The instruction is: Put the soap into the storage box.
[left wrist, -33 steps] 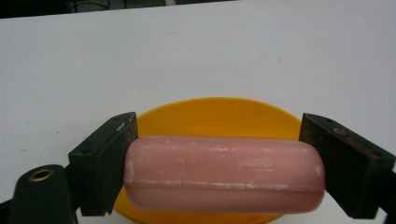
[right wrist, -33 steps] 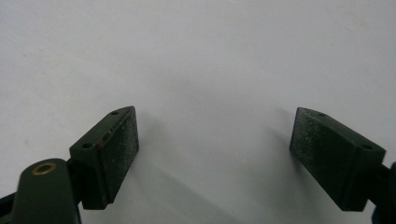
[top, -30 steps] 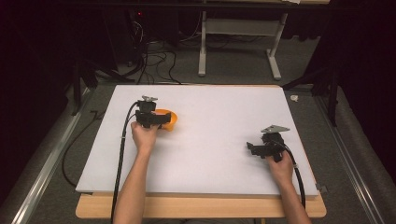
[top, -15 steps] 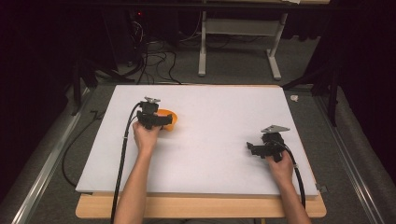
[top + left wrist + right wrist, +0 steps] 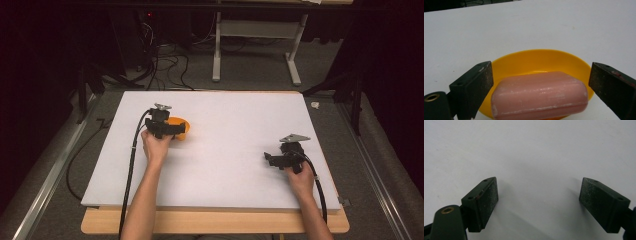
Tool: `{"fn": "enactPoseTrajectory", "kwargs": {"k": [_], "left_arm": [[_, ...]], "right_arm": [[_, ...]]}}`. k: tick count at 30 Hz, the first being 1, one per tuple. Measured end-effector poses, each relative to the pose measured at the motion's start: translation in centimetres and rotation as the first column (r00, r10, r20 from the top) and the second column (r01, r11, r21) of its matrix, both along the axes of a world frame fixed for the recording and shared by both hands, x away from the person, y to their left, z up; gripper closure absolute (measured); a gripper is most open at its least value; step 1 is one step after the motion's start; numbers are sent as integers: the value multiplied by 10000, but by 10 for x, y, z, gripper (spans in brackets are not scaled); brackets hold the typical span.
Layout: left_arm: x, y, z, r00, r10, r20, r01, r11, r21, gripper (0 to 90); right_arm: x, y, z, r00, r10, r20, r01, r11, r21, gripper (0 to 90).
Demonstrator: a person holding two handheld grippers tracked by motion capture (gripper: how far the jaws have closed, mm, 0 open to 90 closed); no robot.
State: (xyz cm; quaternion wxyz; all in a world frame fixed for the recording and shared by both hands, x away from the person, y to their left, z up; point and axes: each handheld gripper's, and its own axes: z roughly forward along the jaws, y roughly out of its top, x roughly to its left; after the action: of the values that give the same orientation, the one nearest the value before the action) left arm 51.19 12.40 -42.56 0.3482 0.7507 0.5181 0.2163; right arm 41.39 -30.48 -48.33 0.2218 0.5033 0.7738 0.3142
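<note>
We see our left claw (image 5: pixel 539 82) spread wide around a pink rounded soap bar (image 5: pixel 539 93), which lies in a shallow orange plastic dish (image 5: pixel 536 58) on the white worktop (image 5: pixel 235 150). Our right claw (image 5: pixel 539 205), also released, hovers well apart over bare worktop.

One soap bar (image 5: pixel 539 96), one orange dish (image 5: pixel 541 60), apparently two grippers.

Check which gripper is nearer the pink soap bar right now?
Left. The left gripper is right at the soap bar, jaws open on either side of it in the orange dish. The right gripper rests far across the table, jaws open.
</note>
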Motion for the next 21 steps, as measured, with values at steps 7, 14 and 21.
{"fn": "enactPoseTrajectory", "kwargs": {"k": [7,14,21], "left_arm": [[-8,3,8,9994,-95,338,99,9999,-110,77],[-20,9,14,9971,-96,750,117,9996,-270,104],[-31,14,21,9954,-253,926,283,9991,-307,115]], "right_arm": [[0,0,0,10000,2,0,-2,10000,1,161],[0,0,0,10000,2,-1,-2,10000,-9,161],[0,0,0,10000,8,-2,-8,10000,-3,161]]}}
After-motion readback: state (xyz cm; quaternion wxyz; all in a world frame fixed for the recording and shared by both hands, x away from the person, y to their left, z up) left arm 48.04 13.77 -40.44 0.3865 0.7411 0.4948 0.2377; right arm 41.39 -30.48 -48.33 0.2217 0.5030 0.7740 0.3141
